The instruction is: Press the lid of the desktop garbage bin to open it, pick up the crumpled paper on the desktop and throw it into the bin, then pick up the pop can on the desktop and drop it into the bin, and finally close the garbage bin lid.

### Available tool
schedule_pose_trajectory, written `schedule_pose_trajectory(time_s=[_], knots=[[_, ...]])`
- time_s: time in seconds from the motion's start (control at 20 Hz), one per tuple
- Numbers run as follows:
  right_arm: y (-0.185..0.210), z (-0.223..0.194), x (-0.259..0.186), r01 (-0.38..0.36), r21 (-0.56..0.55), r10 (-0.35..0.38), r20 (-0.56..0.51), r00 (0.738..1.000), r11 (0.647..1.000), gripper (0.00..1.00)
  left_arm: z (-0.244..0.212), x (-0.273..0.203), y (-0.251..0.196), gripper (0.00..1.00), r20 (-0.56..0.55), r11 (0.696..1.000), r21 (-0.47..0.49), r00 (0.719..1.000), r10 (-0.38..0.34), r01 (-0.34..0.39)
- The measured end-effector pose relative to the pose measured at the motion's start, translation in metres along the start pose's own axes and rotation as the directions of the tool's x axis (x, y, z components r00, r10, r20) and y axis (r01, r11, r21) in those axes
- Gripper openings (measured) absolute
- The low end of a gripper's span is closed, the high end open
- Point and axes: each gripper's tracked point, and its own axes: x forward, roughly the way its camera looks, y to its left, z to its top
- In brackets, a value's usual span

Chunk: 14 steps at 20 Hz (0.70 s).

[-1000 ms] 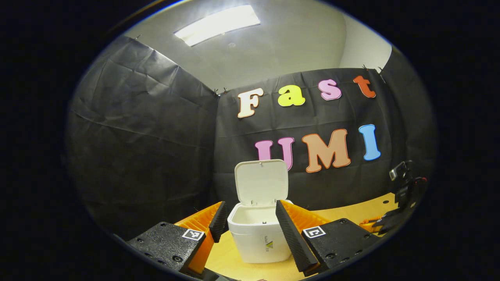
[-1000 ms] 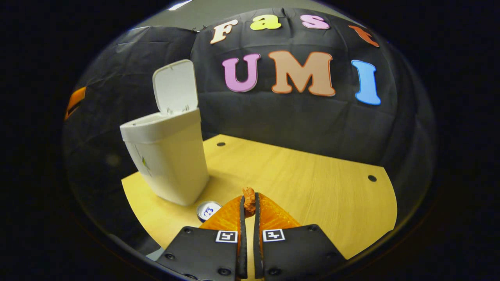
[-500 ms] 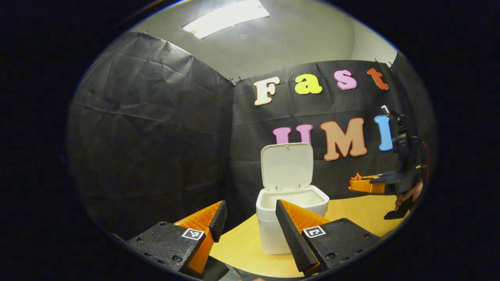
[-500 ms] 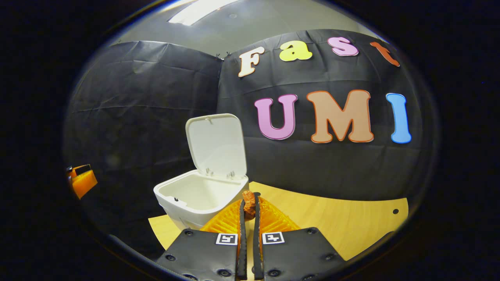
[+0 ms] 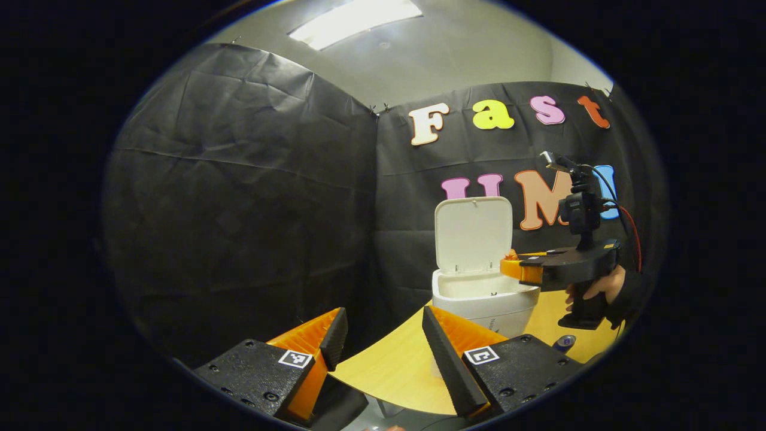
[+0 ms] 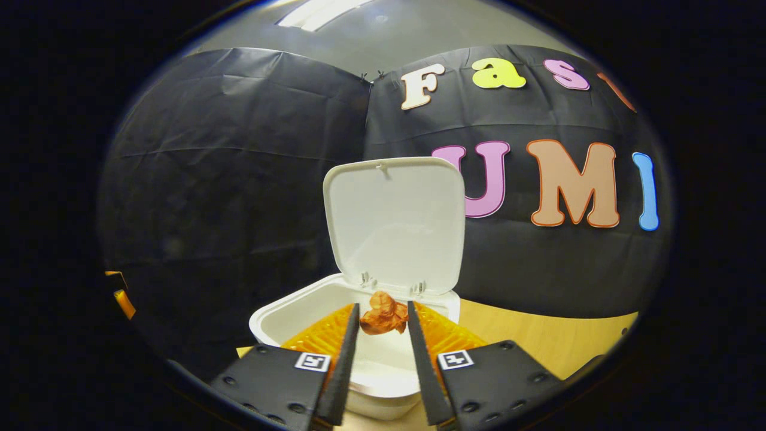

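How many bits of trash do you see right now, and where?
2. The crumpled paper sits between the right tongs, over the open bin. The can lies on the table beside the bin.

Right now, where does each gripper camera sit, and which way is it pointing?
Left gripper view: rides the left gripper, low off the table's edge, facing the open bin; own jaws wide apart at the bottom; farther off, the right gripper and the hand holding it.
Right gripper view: sits just above the bin, facing its raised lid; own jaws flank the crumpled paper.
Shared: bin, lid, table.
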Motion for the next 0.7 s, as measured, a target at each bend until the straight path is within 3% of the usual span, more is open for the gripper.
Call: schedule_pose_trajectory(time_s=[0.1, 0.15, 0.35, 0.7], knots=[[0.000, 0.004, -0.003, 0.009, -0.012, -0.009, 0.020, 1.000, 1.000, 0.87, 0.002, 0.004, -0.004, 0.77, 0.004, 1.000, 0.001, 1.000, -0.009, 0.009], [-0.003, 0.005, -0.007, 0.023, -0.020, -0.022, 0.033, 0.999, 1.000, 0.98, 0.002, 0.004, -0.008, 0.77, 0.006, 1.000, 0.000, 1.000, -0.017, 0.017], [-0.031, 0.011, -0.040, 0.084, -0.004, -0.084, 0.086, 0.993, 0.996, 0.98, 0.008, 0.008, -0.035, 0.77, 0.022, 0.997, -0.003, 0.996, -0.081, 0.081], [-0.127, -0.002, -0.128, 0.262, 0.035, -0.264, 0.105, 0.959, 0.964, 0.98, 0.026, 0.012, -0.133, 0.77, 0.069, 0.963, -0.023, 0.961, -0.267, 0.269]])
